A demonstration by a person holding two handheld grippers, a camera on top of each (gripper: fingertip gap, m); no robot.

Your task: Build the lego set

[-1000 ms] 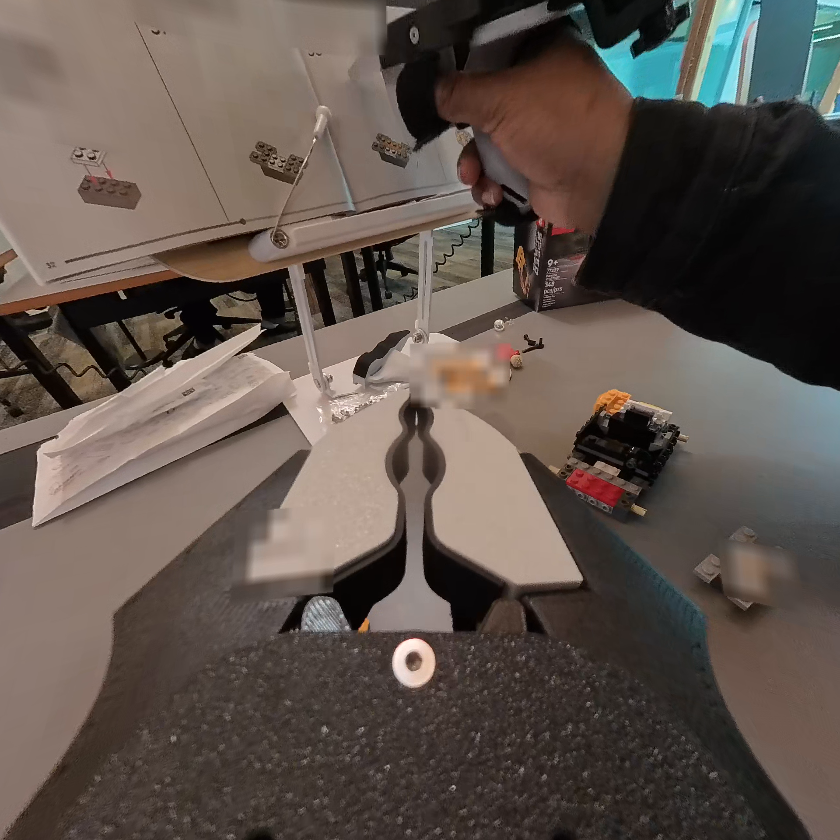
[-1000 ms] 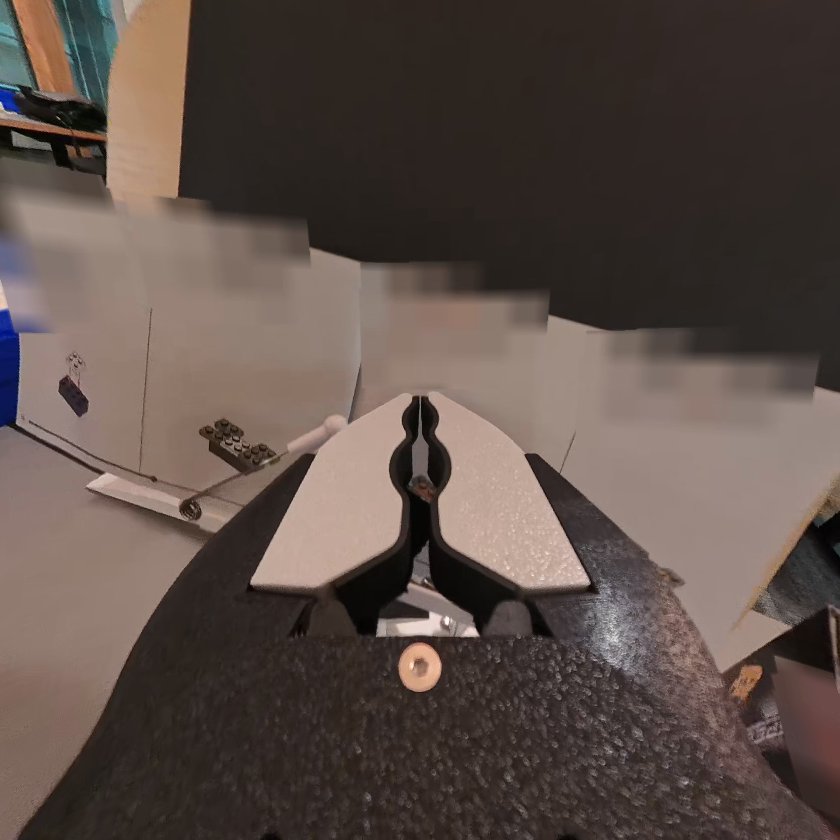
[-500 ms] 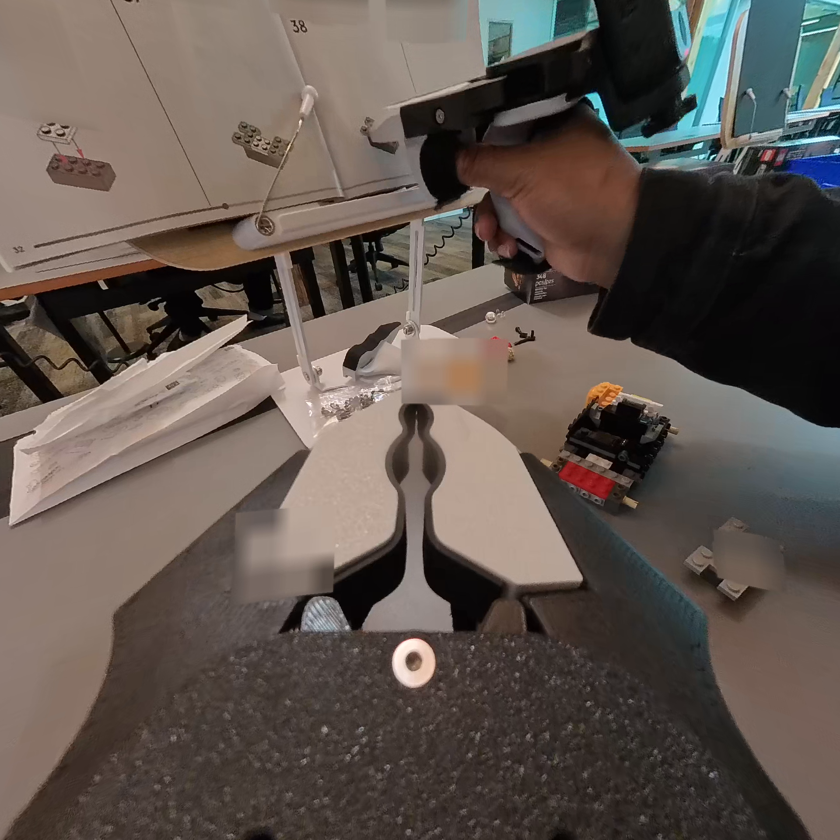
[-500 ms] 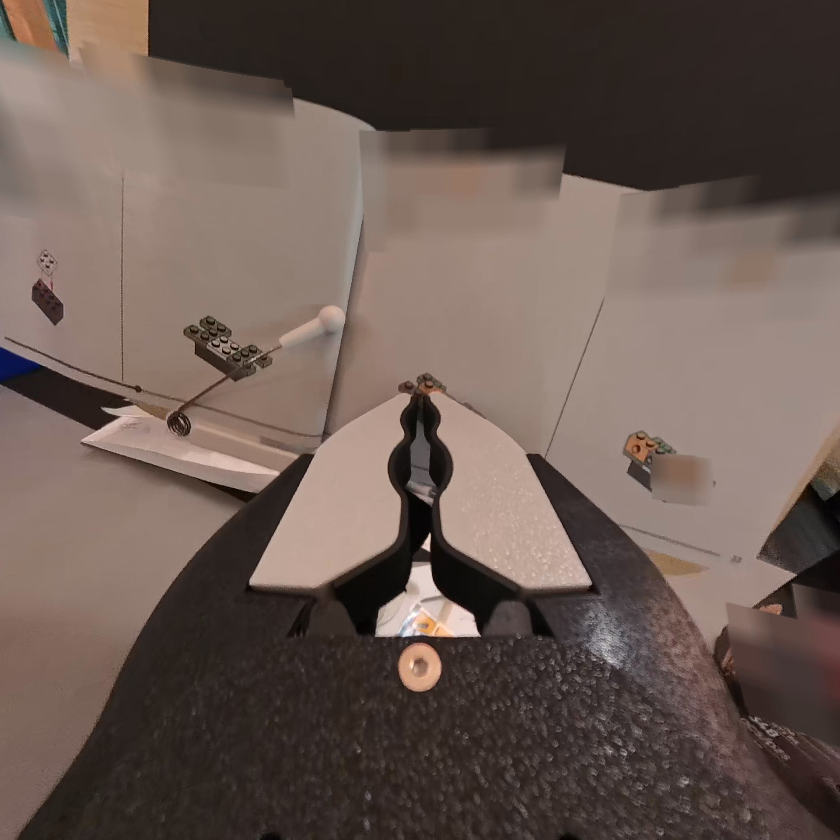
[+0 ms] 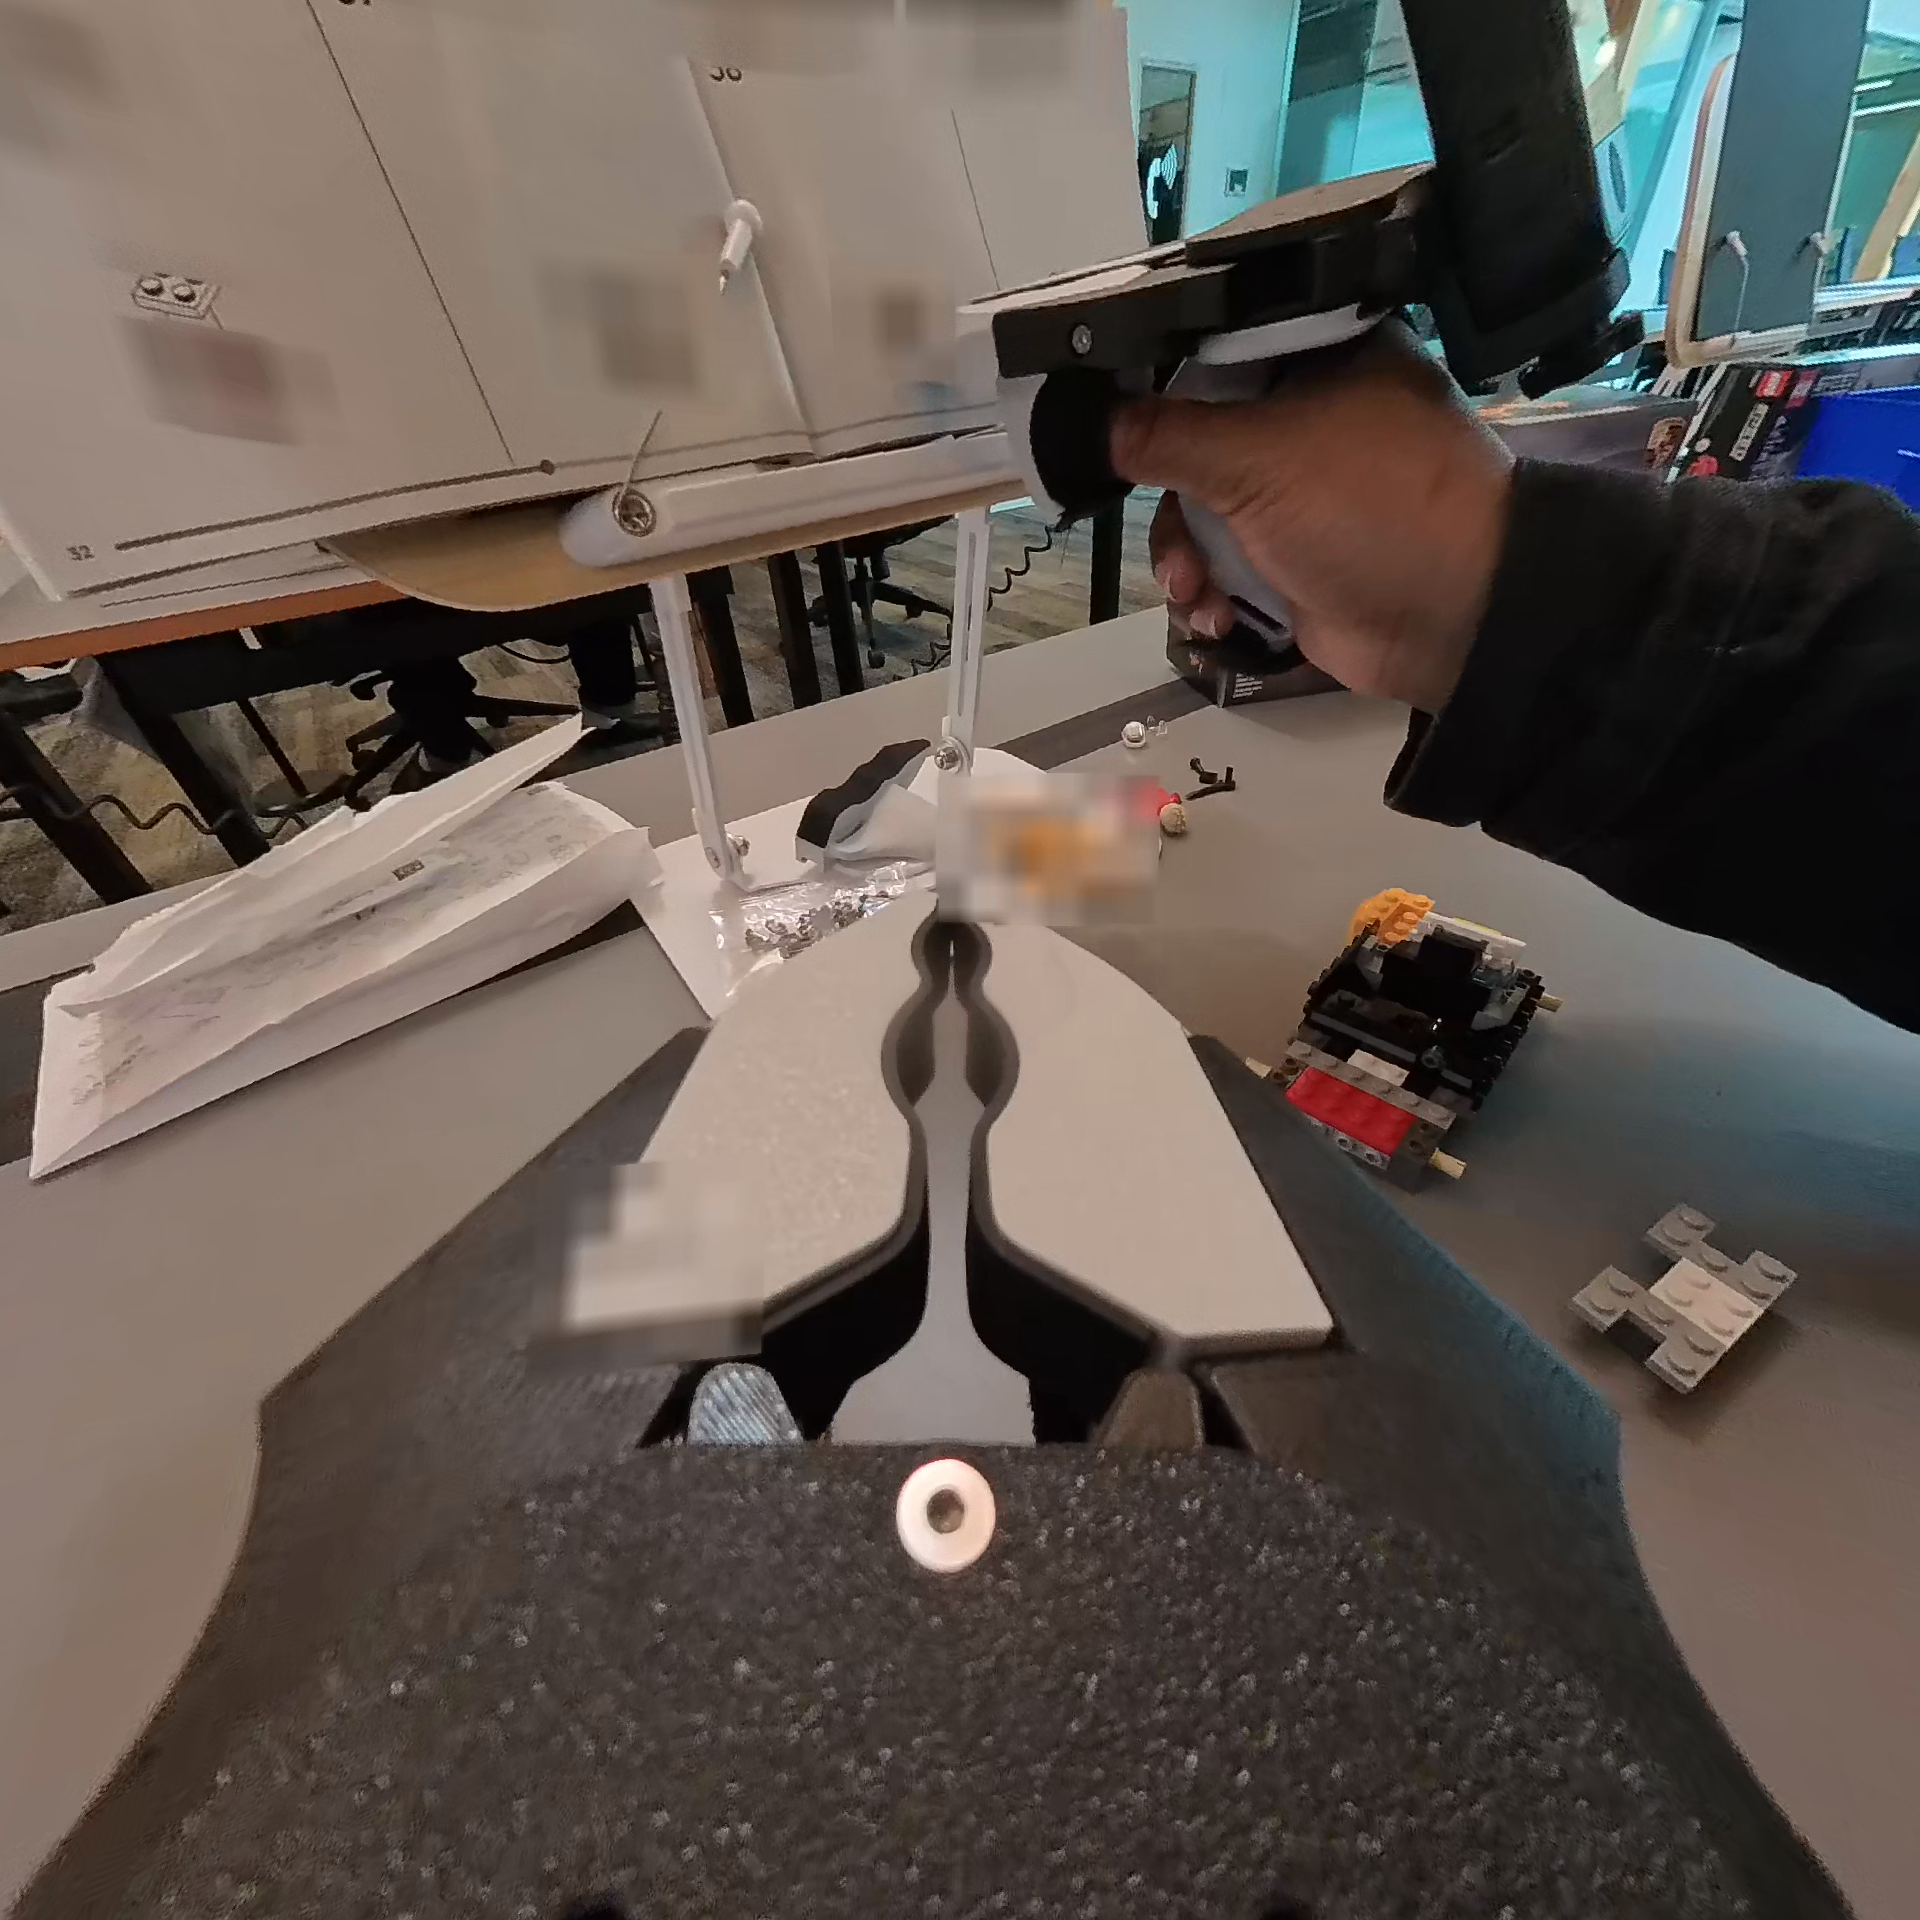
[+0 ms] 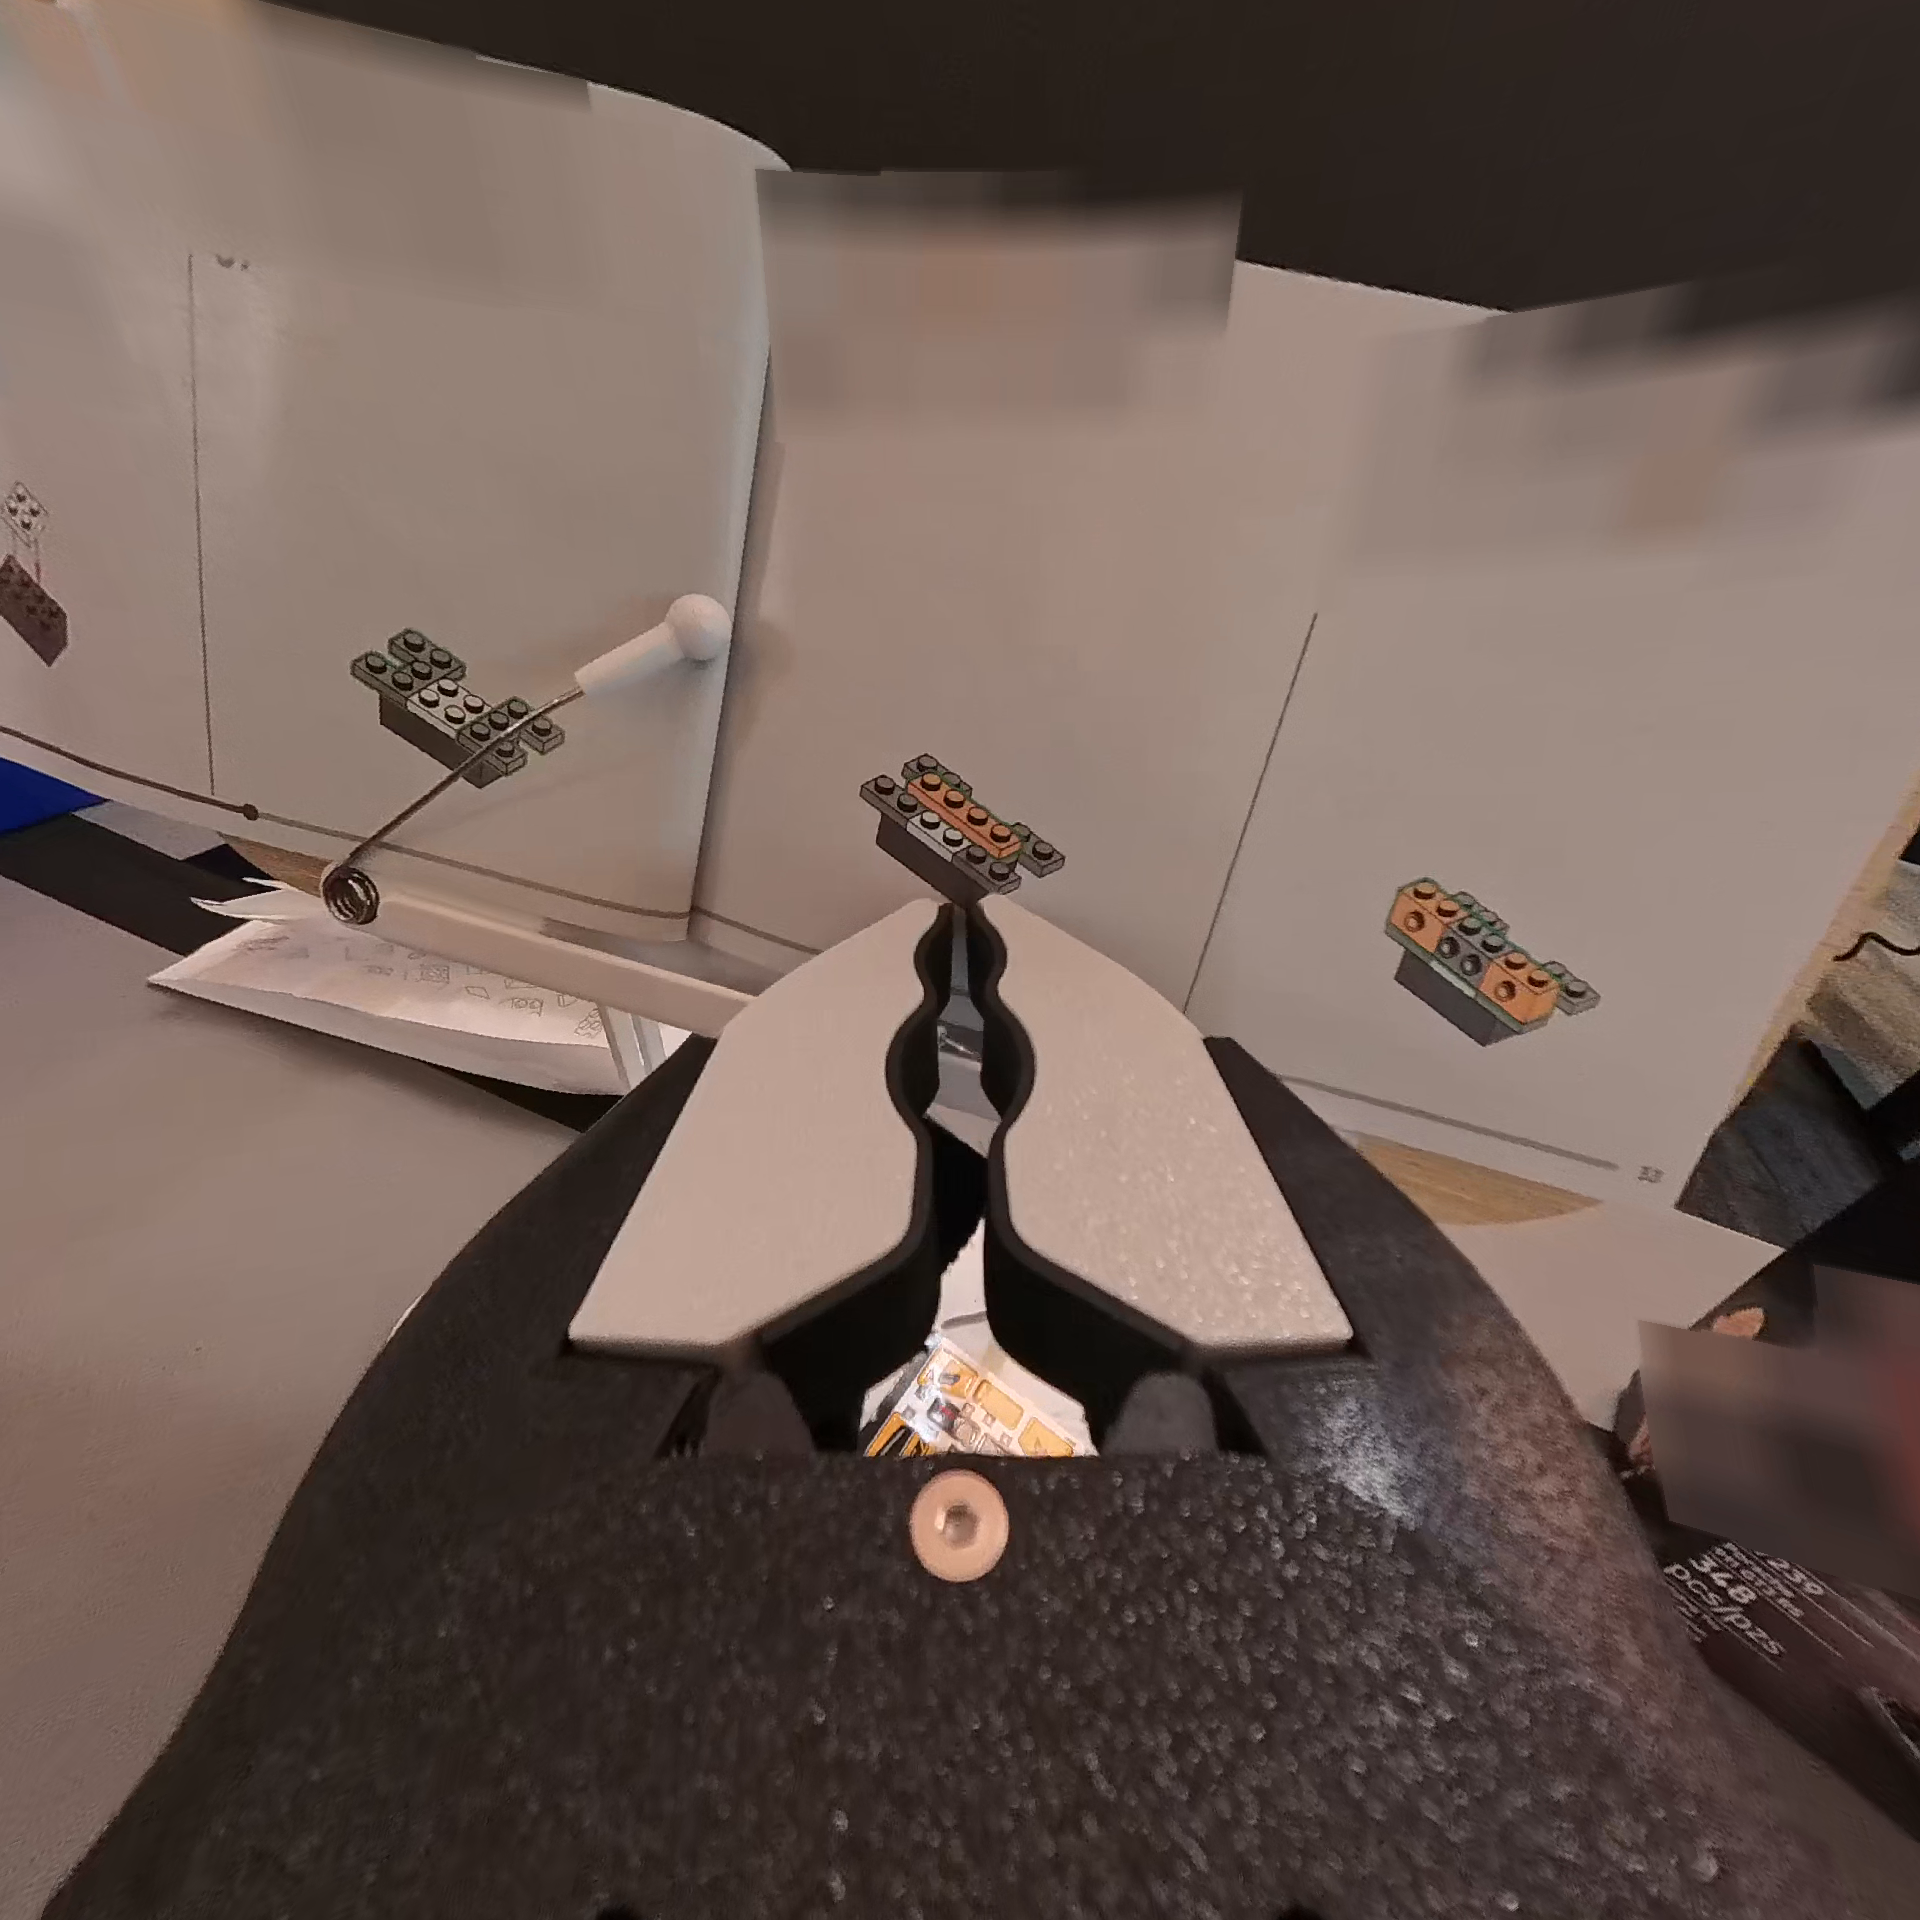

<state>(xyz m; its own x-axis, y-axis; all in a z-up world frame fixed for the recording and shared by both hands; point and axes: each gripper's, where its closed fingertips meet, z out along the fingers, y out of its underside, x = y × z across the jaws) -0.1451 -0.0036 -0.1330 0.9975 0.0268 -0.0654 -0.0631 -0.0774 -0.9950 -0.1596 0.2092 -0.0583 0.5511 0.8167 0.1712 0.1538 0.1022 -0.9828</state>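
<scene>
Black-and-red, the half-built lego model (image 5: 1403,1049) and a grey plate assembly (image 5: 1683,1304) sit unjoined toward the table's (image 5: 312,1247) right edge, while both the left gripper (image 5: 951,940) and right gripper (image 6: 956,920) are closed, empty, facing the propped instruction booklet (image 6: 1039,623).

A matt, smooth grey desk (image 5: 312,1299) is seen under glossy plastic grey bricks (image 5: 1683,1311). Pebbled black foam and grainy light-grey pads clad the left tool (image 5: 948,940). White paper pages (image 6: 987,623) are clipped by a coiled metal wire (image 6: 416,831).

Grey table (image 5: 312,1247); office chairs (image 5: 416,717), teal windows (image 5: 1299,94) behind
</scene>
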